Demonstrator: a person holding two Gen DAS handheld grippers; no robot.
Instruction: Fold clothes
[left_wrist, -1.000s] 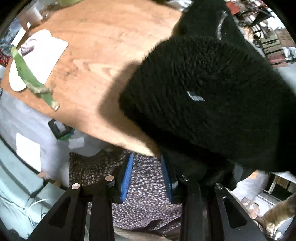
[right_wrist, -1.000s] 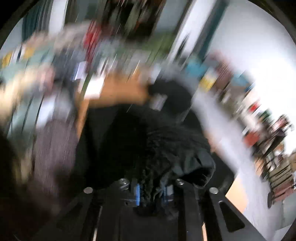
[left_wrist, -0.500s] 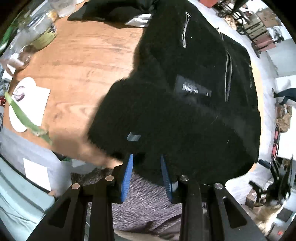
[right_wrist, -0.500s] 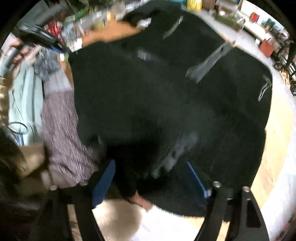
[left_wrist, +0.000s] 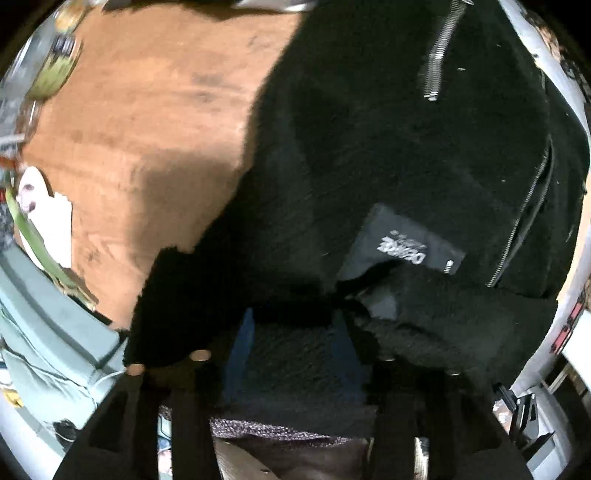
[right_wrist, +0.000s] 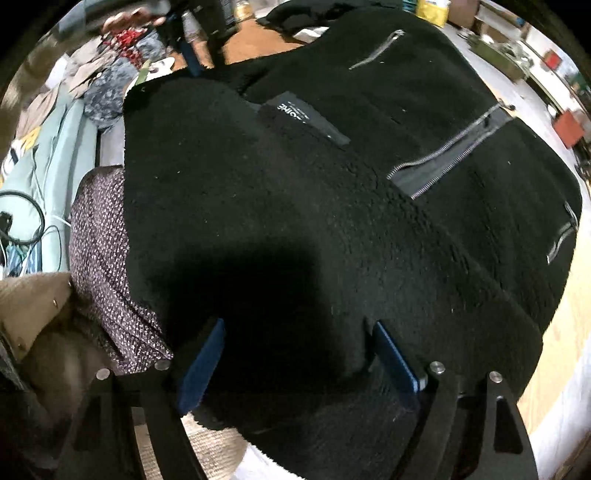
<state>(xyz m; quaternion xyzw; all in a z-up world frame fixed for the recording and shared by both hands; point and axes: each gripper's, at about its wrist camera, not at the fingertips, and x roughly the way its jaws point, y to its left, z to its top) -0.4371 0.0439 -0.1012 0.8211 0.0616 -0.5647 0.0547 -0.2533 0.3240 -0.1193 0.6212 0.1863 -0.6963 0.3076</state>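
Note:
A black fleece jacket (left_wrist: 369, 147) with silver zips and a woven label (left_wrist: 406, 243) lies spread on the wooden table (left_wrist: 147, 110). A folded flap of it reaches up to the label. My left gripper (left_wrist: 291, 350) points steeply down at the jacket's near edge. Its jaws are opening, and a fold of fleece still sits between the blue pads (left_wrist: 240, 350). In the right wrist view the jacket (right_wrist: 295, 184) fills the frame. My right gripper (right_wrist: 299, 362) stands open close over its near hem, the pads (right_wrist: 201, 365) wide apart astride the fleece.
A white plate with a green leaf (left_wrist: 44, 221) lies at the table's left edge. A patterned cloth (right_wrist: 99, 221) hangs below the near edge. Bare wood shows right of the jacket (right_wrist: 546, 332). Another dark garment (right_wrist: 295, 14) lies at the far side.
My left gripper carried the fleece across onto the jacket and its jaws have widened. My right gripper let go of the bunched fleece, opened wide and sank toward the hem.

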